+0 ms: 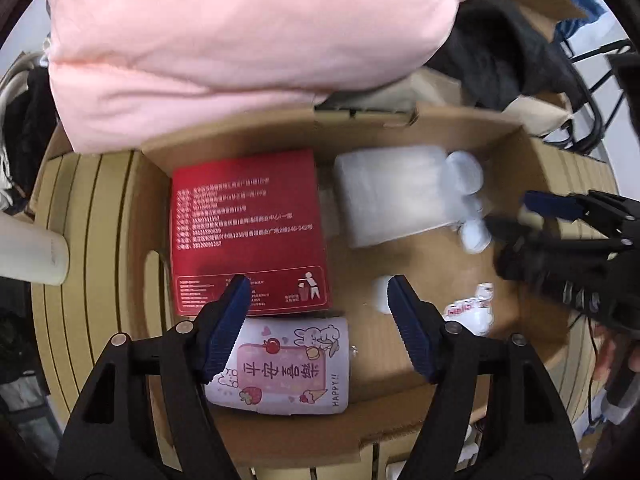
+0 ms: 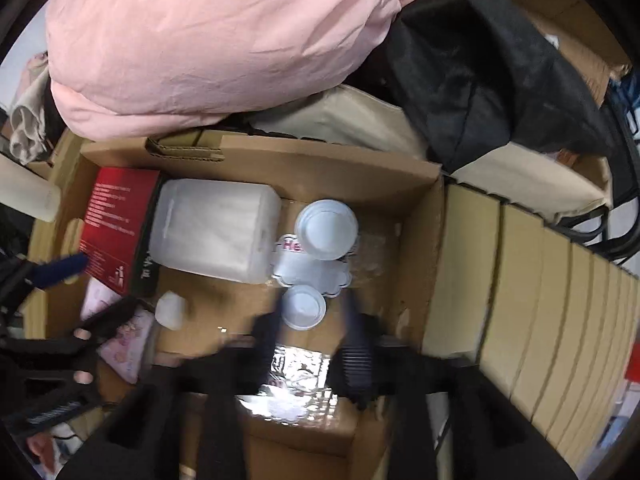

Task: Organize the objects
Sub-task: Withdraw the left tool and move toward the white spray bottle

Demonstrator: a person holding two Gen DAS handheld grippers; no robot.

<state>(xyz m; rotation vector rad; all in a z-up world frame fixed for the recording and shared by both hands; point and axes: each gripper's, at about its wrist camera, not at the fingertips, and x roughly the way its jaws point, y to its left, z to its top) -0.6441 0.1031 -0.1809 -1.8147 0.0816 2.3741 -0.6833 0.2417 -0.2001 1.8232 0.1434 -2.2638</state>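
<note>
An open cardboard box (image 1: pixel 532 184) (image 2: pixel 420 240) holds a red carton (image 1: pixel 246 228) (image 2: pixel 116 216), a translucent white plastic container (image 1: pixel 396 194) (image 2: pixel 216 232), a white pack with pink cartoon print (image 1: pixel 288 364) (image 2: pixel 124 344), small white lidded cups (image 2: pixel 326 228) (image 2: pixel 303 306) and a shiny foil packet (image 2: pixel 292 384). My left gripper (image 1: pixel 320 300) is open and empty above the red carton and the printed pack. My right gripper (image 2: pixel 312 320) (image 1: pixel 516 212) is open and blurred, with the smaller cup between its fingers.
A pink duvet (image 1: pixel 240 40) (image 2: pixel 216 36) and a black bag (image 2: pixel 480 72) lie just behind the box. Striped cardboard flaps (image 1: pixel 88 240) (image 2: pixel 540 300) spread left and right. A white cylinder (image 1: pixel 28 252) lies at the left.
</note>
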